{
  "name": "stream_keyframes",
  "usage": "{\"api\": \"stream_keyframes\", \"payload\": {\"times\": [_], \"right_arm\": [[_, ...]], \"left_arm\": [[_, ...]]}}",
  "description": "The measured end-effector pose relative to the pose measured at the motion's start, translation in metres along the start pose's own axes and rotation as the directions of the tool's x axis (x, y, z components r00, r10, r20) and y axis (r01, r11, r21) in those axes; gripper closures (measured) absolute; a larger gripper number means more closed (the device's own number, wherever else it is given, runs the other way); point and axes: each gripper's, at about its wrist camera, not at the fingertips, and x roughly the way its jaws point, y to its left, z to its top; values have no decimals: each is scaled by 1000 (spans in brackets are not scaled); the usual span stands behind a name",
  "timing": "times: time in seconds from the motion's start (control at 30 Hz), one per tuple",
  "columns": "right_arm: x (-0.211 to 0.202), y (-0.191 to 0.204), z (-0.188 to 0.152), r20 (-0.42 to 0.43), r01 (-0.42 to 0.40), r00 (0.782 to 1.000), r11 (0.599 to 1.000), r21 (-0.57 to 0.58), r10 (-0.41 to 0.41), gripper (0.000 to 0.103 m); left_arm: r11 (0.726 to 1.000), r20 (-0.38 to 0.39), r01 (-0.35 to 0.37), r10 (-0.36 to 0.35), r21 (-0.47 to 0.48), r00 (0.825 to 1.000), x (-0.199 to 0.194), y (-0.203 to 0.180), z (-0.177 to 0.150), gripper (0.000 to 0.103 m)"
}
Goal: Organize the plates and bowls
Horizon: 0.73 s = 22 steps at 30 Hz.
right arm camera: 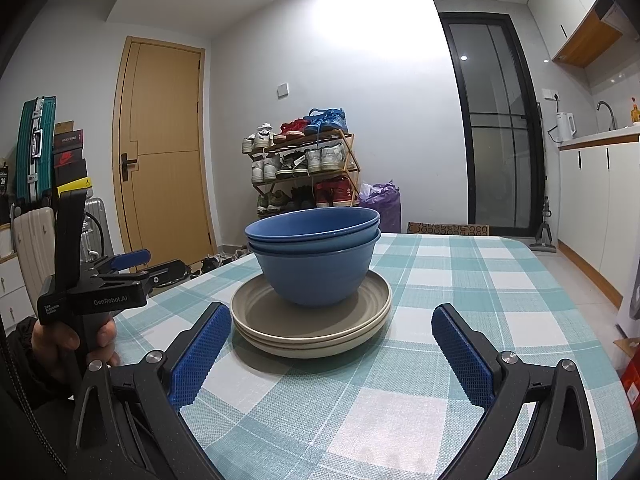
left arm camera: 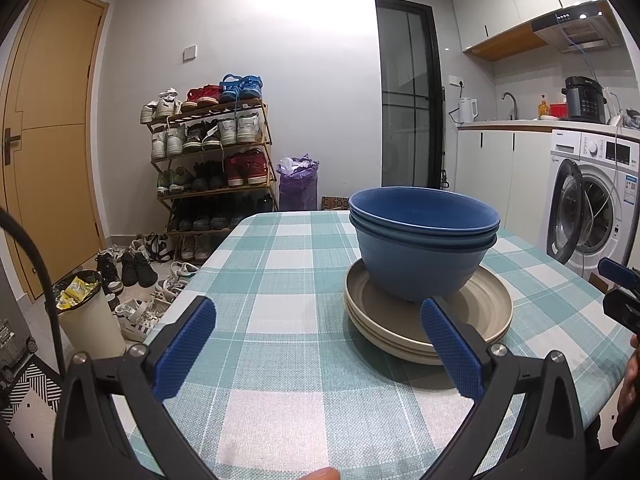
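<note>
Left wrist view: the left gripper (left arm camera: 318, 346) hovers low over a checked tablecloth (left arm camera: 280, 420), jaws spread wide and holding nothing. Nothing but bare cloth lies between them. Just ahead of the right-hand jaw stands a single pile: two blue bowls (left arm camera: 424, 244) nested one inside the other, sitting on beige plates (left arm camera: 428, 324) stacked flat. Well beyond the left-hand jaw, off the table, a white bin (left arm camera: 86, 316) and loose shoes (left arm camera: 140, 268) sit below a shoe rack (left arm camera: 208, 160); far beyond the right-hand jaw is a washing machine (left arm camera: 592, 208).

Right wrist view: the right gripper (right arm camera: 332, 344) is likewise wide open and empty, with the same pile straight ahead, nearer the left-hand jaw and not touching it. Out past that jaw, a hand (right arm camera: 72, 344) grips the other tool's handle.

Bowls and plates look stiff, matte and fairly light, probably plastic or melamine, so unlikely to shatter but liable to slide on each other. The bowls' thin rims offer the best hold, one jaw inside and one outside; the plates would take a pinch at their raised edge. A careless tug at the upper bowl may drag its nested mate along. Nothing on the table blocks either approach.
</note>
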Motion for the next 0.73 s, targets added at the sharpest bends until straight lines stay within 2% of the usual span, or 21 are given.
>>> {"api": "stream_keyframes", "payload": {"times": [0.73], "right_arm": [[1, 0, -3, -5, -5, 1000, 1000, -3, 5, 1]], "left_arm": [[1000, 0, 21, -21, 7, 1000, 0, -3, -2, 0]]}}
